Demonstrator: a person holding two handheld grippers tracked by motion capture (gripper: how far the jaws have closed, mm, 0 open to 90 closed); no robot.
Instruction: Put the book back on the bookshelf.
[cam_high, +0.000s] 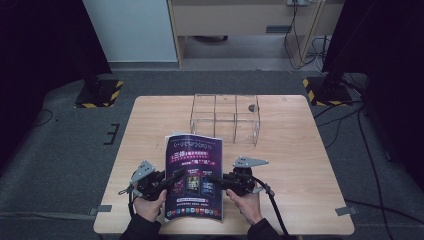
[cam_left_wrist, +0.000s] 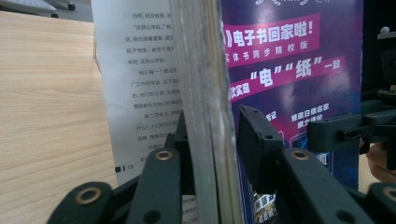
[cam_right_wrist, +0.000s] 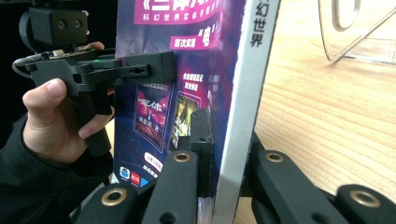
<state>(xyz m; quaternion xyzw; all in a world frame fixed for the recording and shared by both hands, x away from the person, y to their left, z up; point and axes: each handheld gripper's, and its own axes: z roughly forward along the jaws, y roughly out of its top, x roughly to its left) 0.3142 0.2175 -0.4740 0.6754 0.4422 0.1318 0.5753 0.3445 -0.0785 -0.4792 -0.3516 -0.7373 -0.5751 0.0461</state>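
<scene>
A book (cam_high: 195, 175) with a purple cover lies lengthwise at the table's near middle, between my two grippers. My left gripper (cam_high: 175, 177) reaches in at its left edge. In the left gripper view the page block (cam_left_wrist: 208, 93) stands between that gripper's (cam_left_wrist: 212, 121) jaws, one printed page (cam_left_wrist: 140, 84) fans off to the left, and the right-hand pad (cam_left_wrist: 259, 140) stands a sliver off the cover. My right gripper (cam_high: 212, 178) is shut on the white spine (cam_right_wrist: 247, 84), one jaw on each side (cam_right_wrist: 229, 126). Across the cover I see the left gripper (cam_right_wrist: 140, 70) in a hand.
A clear acrylic rack (cam_high: 225, 117) with several compartments stands at the back middle of the wooden table (cam_high: 300, 165); its corner (cam_right_wrist: 355, 32) is near the book's far end. Black stands with striped bases (cam_high: 97, 92) flank the table. Cables trail on the floor at the right.
</scene>
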